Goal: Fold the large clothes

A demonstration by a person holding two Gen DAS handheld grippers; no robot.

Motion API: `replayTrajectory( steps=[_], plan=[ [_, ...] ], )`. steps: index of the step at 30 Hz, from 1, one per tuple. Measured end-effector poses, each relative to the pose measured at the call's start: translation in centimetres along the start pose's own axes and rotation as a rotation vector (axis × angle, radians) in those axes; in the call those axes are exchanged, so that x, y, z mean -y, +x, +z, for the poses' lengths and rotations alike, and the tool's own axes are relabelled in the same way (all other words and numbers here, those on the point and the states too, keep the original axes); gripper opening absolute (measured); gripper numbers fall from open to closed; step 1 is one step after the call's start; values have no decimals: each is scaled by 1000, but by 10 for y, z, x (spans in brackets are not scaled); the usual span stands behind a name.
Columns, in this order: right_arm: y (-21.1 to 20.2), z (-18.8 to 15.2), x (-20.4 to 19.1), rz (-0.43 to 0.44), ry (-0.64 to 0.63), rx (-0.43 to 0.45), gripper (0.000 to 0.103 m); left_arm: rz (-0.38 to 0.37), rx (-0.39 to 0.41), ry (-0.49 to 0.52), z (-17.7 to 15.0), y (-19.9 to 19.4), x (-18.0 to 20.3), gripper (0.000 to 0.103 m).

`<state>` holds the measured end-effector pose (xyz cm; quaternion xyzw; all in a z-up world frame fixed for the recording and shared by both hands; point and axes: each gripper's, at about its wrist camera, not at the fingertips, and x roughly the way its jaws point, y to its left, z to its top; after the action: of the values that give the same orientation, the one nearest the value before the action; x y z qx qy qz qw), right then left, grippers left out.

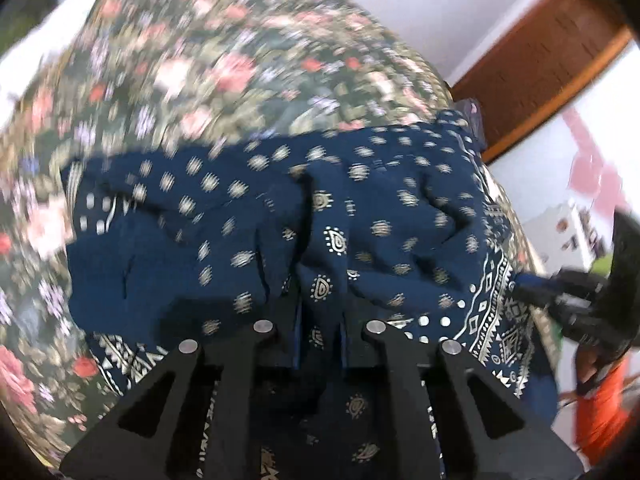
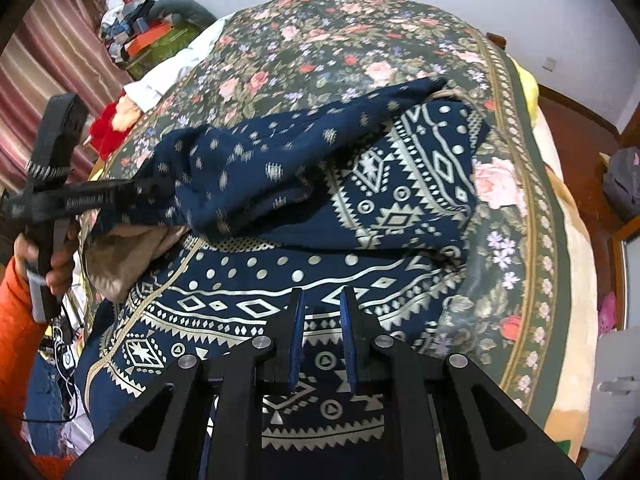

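Item: navy patterned garment [image 2: 400,184] on floral bedspread [image 2: 320,40]. Left gripper [image 1: 320,304] pinches a fold, carrying it over; right gripper [image 2: 322,320] nearly shut, seemingly empty. Next: lay flat.

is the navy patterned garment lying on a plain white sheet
No, the navy garment lies on a dark floral bedspread with pink roses.

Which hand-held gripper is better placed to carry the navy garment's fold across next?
Left. The left hand-held gripper already pinches a lifted flap of the navy patterned garment; the right hand-held gripper hovers above it with nothing gripped.
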<state>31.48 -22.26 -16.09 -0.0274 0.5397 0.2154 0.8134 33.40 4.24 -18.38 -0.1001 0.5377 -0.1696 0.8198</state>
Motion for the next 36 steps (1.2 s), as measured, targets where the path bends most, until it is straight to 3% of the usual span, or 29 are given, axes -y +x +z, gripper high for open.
replayTrajectory(
  steps=[5, 8, 12, 15, 18, 19, 20, 21, 23, 25, 31, 36],
  plan=[
    [-15, 0, 6, -10, 19, 31, 13, -132, 51, 164, -21, -30, 61, 11],
    [-18, -8, 4, -28, -19, 19, 13, -202, -3, 229, -39, -30, 91, 11],
    [-7, -30, 2, -102, -108, -53, 13, -203, -115, 277, -60, -5, 111, 12],
    [10, -48, 4, -195, -158, -122, 13, -170, -109, 283, -70, 0, 116, 18],
    [15, -61, 3, -286, -214, -91, 13, -150, -91, 286, -76, -6, 118, 29],
    [15, -64, 2, -310, -215, -81, 16, -147, -87, 287, -79, -9, 119, 31],
    [15, -65, 2, -333, -214, -72, 26, -141, -83, 292, -81, -14, 120, 37],
    [14, -68, 1, -381, -217, -53, 44, -138, -78, 296, -82, -19, 119, 41],
    [13, -72, 4, -456, -212, -11, 64, -114, -49, 307, -85, -32, 117, 46],
    [11, -74, 15, -409, -165, -7, 64, -65, -11, 299, -82, -46, 111, 51],
    [-4, -73, 44, -239, 25, -34, 66, 103, 115, 173, -80, -87, 58, 54],
    [-35, -81, 43, -100, 106, 5, 66, 247, 146, 68, -90, -105, 6, 54]
  ],
)
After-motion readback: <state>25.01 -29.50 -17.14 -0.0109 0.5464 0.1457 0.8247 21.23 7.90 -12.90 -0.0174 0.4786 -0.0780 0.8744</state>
